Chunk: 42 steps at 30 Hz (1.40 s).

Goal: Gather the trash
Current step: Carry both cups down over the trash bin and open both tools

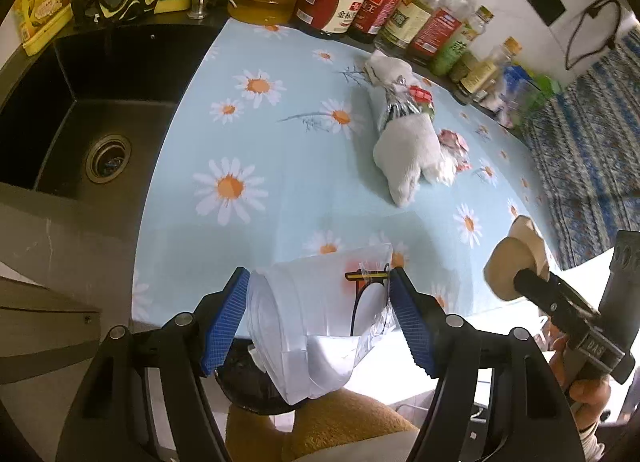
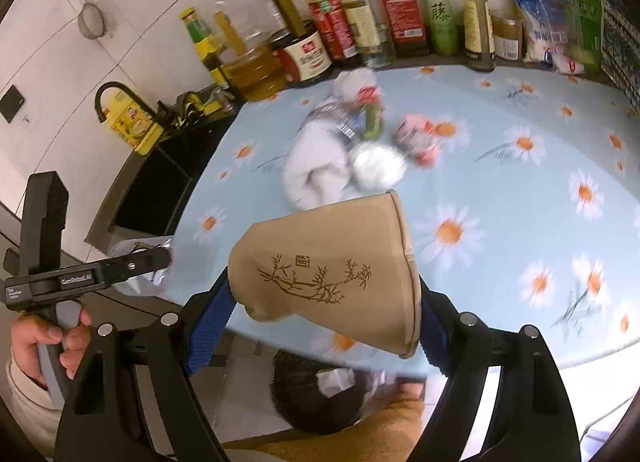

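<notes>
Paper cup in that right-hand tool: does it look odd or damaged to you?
Yes. The paper cup lies sideways in the right tool, its narrow base dented in. The plastic cup in the left tool looks crumpled too.

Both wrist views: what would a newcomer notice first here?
Most striking are the two held cups: a crushed clear plastic cup clamped in the left gripper and a tan paper cup with a bamboo print in the right gripper, both over the near edge of the daisy-print blue tablecloth. Mid-cloth lies a heap of white tissues and crumpled wrappers.
</notes>
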Each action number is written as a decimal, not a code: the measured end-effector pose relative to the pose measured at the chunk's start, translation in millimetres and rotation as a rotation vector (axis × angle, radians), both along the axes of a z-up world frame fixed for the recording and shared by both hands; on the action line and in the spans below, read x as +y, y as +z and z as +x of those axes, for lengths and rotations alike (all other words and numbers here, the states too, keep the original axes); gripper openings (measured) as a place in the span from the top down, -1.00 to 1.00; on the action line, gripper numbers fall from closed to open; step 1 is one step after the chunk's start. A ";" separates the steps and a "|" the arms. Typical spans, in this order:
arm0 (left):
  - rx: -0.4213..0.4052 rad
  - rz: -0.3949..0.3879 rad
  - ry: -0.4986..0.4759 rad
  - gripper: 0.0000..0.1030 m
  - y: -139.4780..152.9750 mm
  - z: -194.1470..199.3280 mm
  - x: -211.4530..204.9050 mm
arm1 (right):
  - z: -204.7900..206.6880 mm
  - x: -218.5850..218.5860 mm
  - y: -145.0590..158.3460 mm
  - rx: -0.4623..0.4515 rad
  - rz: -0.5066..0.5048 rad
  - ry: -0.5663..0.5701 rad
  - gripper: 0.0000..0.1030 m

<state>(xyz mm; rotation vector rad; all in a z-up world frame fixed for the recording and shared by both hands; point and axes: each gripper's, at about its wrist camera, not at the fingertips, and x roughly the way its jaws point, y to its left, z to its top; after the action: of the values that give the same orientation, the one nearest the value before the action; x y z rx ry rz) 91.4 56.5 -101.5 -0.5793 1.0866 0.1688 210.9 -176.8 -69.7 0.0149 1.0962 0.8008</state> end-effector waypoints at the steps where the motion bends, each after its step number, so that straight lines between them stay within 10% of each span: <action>1: -0.004 -0.006 -0.007 -0.33 -1.8 -4.8 0.5 | -10.7 2.6 0.0 0.009 0.004 -0.003 -0.56; 18: 0.044 -0.104 -0.090 -0.33 -52.2 -70.5 4.7 | -116.8 24.3 -35.6 0.109 -0.022 -0.052 -0.56; 42: 0.360 -0.347 -0.043 -0.33 -214.5 -93.8 -16.3 | -121.8 33.8 -170.0 0.429 -0.100 -0.065 -0.57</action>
<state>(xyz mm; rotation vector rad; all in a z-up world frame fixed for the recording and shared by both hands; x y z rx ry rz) -2.4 40.2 -316.0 -0.8571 1.4922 0.0462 89.1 -143.0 -239.7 0.1436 1.5324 0.6993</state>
